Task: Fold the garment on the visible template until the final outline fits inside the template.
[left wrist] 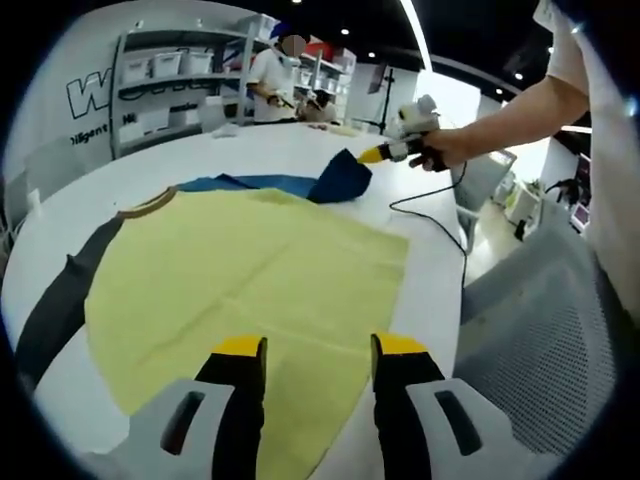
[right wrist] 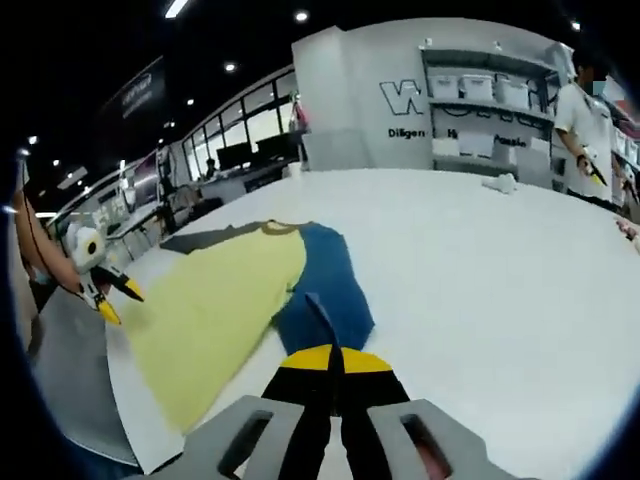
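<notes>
The yellow short-sleeved shirt with dark sleeves and a blue underside [left wrist: 250,280] lies spread flat on the round white table [right wrist: 480,260], near the table's curved edge, its hem toward the left gripper [left wrist: 318,350], whose jaws stand apart above the cloth. The right gripper [right wrist: 332,357] has its yellow-tipped jaws clenched on a lifted blue corner of the shirt. Wide bare tabletop stretches beyond the collar. White storage shelves [left wrist: 180,75] stand behind, with a person in white [right wrist: 580,115] nearby.
</notes>
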`<move>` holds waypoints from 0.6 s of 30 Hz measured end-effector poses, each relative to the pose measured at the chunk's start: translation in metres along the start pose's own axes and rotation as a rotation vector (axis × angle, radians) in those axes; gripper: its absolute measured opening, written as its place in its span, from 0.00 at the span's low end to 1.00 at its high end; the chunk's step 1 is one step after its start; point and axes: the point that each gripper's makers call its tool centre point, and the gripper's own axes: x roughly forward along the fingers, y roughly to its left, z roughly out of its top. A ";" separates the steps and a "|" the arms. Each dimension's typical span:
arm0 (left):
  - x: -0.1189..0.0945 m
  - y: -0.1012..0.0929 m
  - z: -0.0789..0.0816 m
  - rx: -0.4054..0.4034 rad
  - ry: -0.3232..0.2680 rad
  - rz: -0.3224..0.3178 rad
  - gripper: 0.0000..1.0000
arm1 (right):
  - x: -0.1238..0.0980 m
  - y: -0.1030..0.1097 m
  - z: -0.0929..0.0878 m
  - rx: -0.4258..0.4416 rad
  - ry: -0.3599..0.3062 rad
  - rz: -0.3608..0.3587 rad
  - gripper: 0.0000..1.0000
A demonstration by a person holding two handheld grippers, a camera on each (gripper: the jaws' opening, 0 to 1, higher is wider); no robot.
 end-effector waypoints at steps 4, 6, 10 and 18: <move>-0.001 0.000 0.000 0.000 0.001 0.001 0.40 | -0.002 -0.014 0.008 0.027 -0.028 -0.032 0.00; -0.001 0.000 0.000 0.000 0.002 0.002 0.40 | -0.003 -0.021 0.011 0.038 -0.035 -0.053 0.00; -0.001 0.000 0.000 0.000 0.002 0.003 0.40 | -0.007 -0.035 0.015 0.071 -0.056 -0.088 0.00; 0.000 0.000 0.002 0.002 0.004 0.003 0.40 | -0.016 -0.073 0.020 0.179 -0.115 -0.186 0.00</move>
